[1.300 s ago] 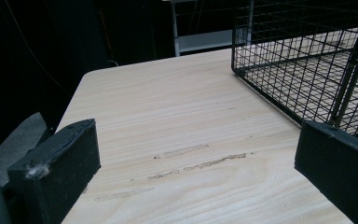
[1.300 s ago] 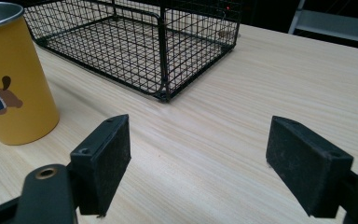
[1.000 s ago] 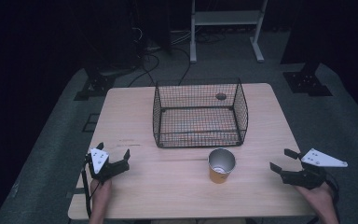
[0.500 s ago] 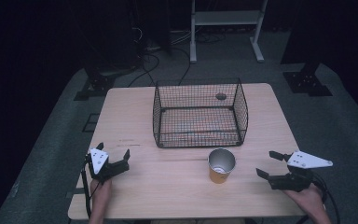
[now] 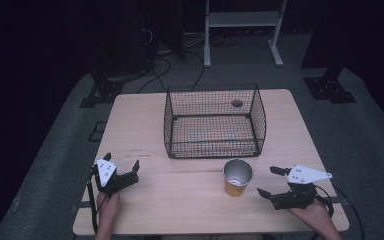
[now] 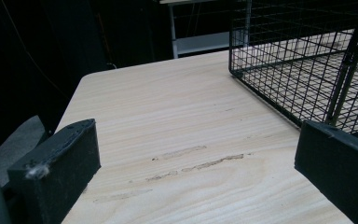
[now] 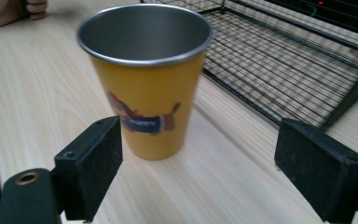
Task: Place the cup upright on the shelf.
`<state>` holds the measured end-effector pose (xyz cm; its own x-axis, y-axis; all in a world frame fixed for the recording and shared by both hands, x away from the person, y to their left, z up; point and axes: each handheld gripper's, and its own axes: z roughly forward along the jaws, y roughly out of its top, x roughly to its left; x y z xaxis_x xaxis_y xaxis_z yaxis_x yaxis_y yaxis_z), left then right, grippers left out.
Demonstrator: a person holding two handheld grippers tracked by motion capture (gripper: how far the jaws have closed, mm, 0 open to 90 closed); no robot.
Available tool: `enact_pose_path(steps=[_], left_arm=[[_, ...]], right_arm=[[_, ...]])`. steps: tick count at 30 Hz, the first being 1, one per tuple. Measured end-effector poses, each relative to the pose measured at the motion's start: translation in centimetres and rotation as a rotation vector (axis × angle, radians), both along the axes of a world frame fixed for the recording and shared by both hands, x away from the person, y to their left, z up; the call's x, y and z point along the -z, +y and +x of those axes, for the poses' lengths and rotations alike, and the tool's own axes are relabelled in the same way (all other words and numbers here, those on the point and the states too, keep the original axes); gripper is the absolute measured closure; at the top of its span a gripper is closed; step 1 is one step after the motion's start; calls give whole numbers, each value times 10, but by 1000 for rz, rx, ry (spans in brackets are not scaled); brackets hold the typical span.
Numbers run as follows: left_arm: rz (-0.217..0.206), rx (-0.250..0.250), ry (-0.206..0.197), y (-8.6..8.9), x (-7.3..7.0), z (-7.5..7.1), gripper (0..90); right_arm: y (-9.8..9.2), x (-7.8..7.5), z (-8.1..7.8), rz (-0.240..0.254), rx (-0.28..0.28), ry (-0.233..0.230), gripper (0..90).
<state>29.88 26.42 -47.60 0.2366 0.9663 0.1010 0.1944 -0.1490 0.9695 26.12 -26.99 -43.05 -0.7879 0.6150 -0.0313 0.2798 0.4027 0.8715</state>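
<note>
Standing upright on the pale wooden bench [image 5: 190, 200], just in front of the black wire basket [image 5: 214, 122]: a yellow metal cup with a silver rim and bare steel inside [image 5: 237, 176]. Carrying a small printed figure on its side in the right gripper view, blurred and too small to read. Sitting apart from the basket's front wall, not touching it.

Hovering just right of the cup: the right gripper [image 5: 272, 182], fingers spread wide, pointing toward the cup without touching it. Showing in the right gripper view as two black pads with the cup [image 7: 145, 77] beyond and slightly left of centre, bare bench between pads and cup. Cut off at the picture's lower edge: the hand behind this gripper.

Resting well left of the cup, near the bench's front left corner: the left gripper [image 5: 122, 170], fingers also apart, nothing between them. Looking in its own view across open wood grain, with the basket's corner [image 6: 303, 60] cut off at the right edge and faint scuff marks on the wood ahead.

Lying beyond the cup, seen through the basket's mesh near its far right corner: a small dark round spot [image 5: 237, 103], too small to identify. Surrounding the bench: dark floor with cables, mostly lost in shadow.

Lying open between the cup and the left gripper: a broad stretch of bare bench.
</note>
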Motion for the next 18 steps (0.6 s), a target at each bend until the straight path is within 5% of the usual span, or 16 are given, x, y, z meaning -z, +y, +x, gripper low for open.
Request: enact_pose_path(steps=[18], left_arm=[[0, 1, 0, 0, 0, 0, 0]], right_arm=[[34, 5, 4, -15, -82, 16, 134]])
